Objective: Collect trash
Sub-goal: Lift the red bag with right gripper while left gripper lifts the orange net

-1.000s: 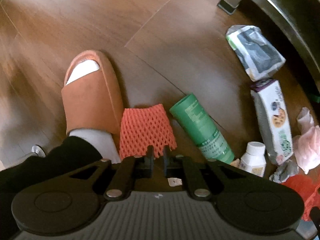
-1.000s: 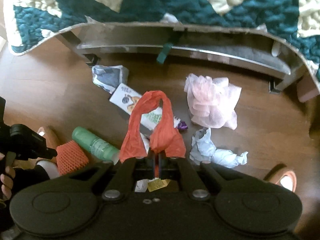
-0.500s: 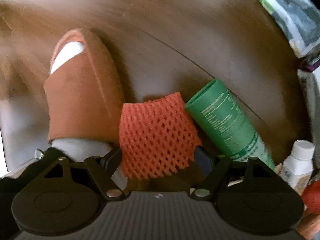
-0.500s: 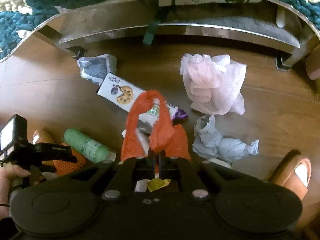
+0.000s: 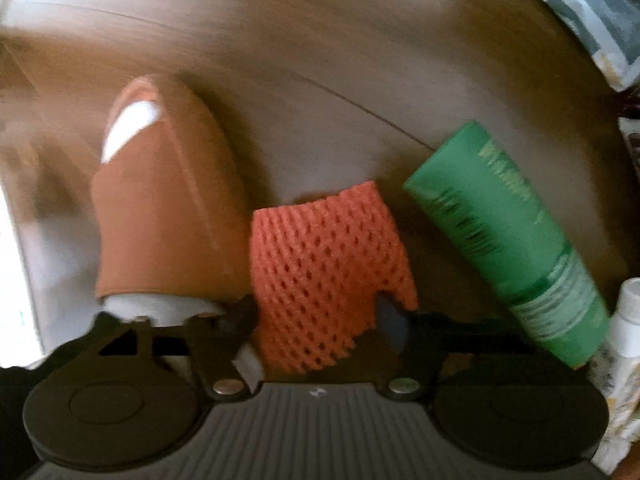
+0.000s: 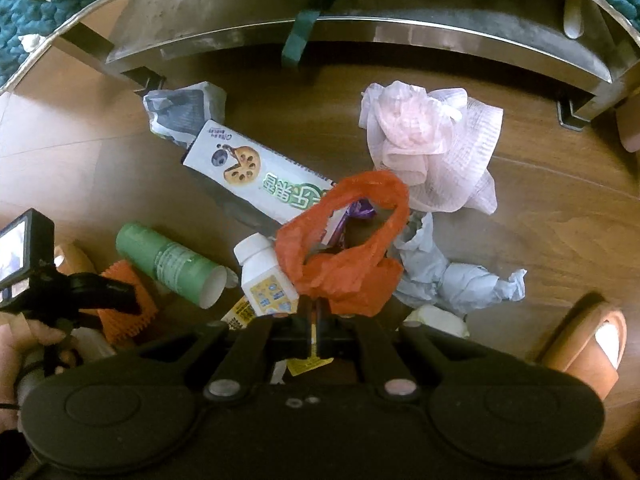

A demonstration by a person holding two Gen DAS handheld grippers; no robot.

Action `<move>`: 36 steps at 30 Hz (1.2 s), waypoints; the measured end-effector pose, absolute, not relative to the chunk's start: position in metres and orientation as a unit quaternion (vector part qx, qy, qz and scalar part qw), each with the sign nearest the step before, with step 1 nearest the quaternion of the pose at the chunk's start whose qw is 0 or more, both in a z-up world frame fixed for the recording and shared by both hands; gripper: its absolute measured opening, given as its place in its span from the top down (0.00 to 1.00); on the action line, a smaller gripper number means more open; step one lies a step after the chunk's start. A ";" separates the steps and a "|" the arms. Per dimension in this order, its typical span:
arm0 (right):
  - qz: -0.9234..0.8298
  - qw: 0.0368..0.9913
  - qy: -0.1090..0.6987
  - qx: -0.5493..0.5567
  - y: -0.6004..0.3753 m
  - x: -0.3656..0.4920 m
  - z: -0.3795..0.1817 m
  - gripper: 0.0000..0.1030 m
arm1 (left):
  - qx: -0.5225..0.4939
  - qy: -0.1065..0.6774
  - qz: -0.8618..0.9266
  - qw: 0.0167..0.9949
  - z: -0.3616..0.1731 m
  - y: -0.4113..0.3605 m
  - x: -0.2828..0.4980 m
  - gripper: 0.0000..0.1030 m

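Trash lies scattered on the wood floor (image 6: 560, 216) beside a metal frame (image 6: 360, 36); little looks collected yet.

From left to right: the left gripper (image 5: 320, 320) sits low over an orange foam net (image 5: 328, 272), soft and open-meshed, its jaws just closing in around the net, though whether the pads press it yet I cannot tell. Beside the net lie a smooth green tube (image 6: 172, 264), a small white bottle (image 6: 264, 272), a glossy cookie box (image 6: 256, 176) and a crumpled wrapper (image 6: 180, 108). The right gripper (image 6: 314, 320) is clenched on a thin orange plastic bag (image 6: 348, 260), its handles looped open. Farther right, pink netting (image 6: 432, 144) and crumpled grey paper (image 6: 452, 276) remain on the floor.
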State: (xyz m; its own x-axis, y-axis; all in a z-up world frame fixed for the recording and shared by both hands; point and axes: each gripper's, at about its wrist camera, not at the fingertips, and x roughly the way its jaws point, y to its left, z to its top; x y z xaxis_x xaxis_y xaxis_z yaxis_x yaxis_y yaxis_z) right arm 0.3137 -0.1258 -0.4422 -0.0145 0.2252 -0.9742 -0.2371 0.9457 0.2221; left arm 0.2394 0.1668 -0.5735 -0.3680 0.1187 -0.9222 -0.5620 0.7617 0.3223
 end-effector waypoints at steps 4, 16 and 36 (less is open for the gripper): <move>0.166 0.705 0.689 -0.007 -0.125 0.314 -0.442 1.00 | -0.160 0.762 0.310 0.546 -0.574 0.168 0.234 0.91; 0.162 0.730 0.664 0.006 -0.134 0.315 -0.413 1.00 | -0.201 0.721 0.291 0.596 -0.517 0.165 0.238 0.91; 0.168 0.772 0.613 0.000 -0.160 0.312 -0.363 0.69 | -0.261 0.627 0.193 0.708 -0.344 0.154 0.252 0.91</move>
State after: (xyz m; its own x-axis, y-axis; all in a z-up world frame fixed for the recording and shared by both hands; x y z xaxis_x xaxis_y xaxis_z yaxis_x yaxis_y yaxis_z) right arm 0.3120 -0.1602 -0.3627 0.1909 0.2600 -0.9465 -0.2588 0.9435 0.2070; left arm 0.2516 0.1537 -0.3440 0.1384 -0.0543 -0.9889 -0.6001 0.7897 -0.1274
